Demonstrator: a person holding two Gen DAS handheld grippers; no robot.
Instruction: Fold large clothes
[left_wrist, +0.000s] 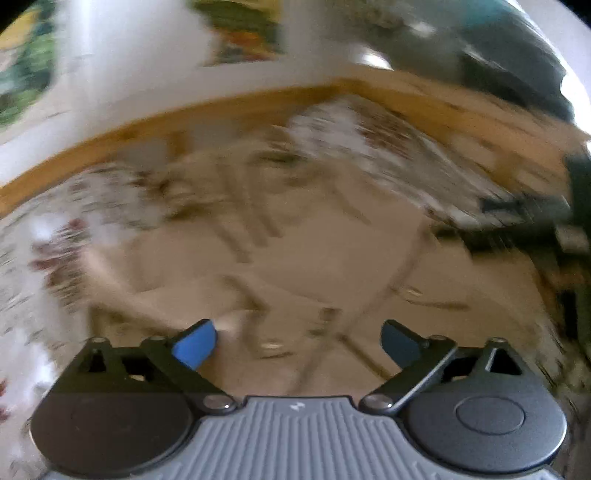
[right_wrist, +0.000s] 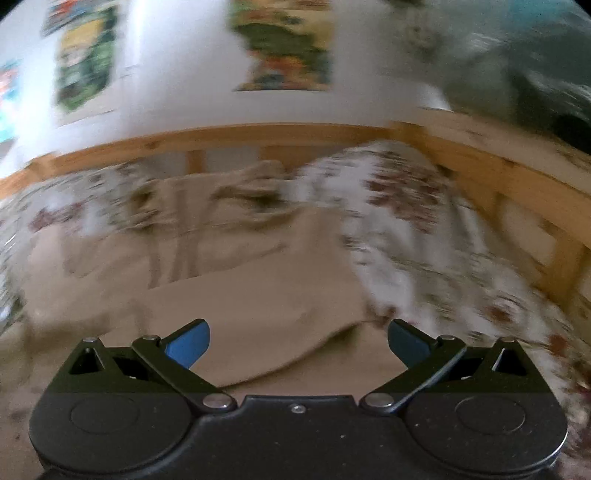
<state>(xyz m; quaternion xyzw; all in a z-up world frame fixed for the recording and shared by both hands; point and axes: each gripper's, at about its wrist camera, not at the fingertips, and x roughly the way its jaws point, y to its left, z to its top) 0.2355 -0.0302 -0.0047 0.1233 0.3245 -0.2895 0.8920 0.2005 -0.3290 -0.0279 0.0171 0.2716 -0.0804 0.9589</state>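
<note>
The left gripper (left_wrist: 298, 343) stands released, its jaws spread wide, blue pads (left_wrist: 195, 345) well apart and nothing between them. It points down over a beige garment (left_wrist: 295, 258) spread on a bed. Motion blur smears this view heavily: creases, a seam line and what look like small buttons show in the cloth just ahead of the pads, but which part of the garment this is cannot be told.

The right gripper (right_wrist: 298, 343) is likewise released, jaws wide, with no cloth pinched. Directly ahead of it a folded flap of the same beige garment (right_wrist: 258, 295) lies over a lower layer, its edge running slantwise between the jaws without touching either pad, as far as the blur allows.

Beyond the garment lies a white floral bedcover (right_wrist: 406, 229) with reddish-brown print, showing along the garment's far-left side and rising in a rumpled heap at its far-right side. The garment's far end is bunched into folds towards the bed's far edge, its outline hard to make out there.

A wooden bed frame (right_wrist: 258, 134) runs along the far edge and turns at the far-right corner down the right side. Behind it stands a white wall with colourful posters (right_wrist: 284, 44), too smeared to read. A dark grey-green mass (right_wrist: 535, 74) at the upper right is cut off and unidentifiable.
</note>
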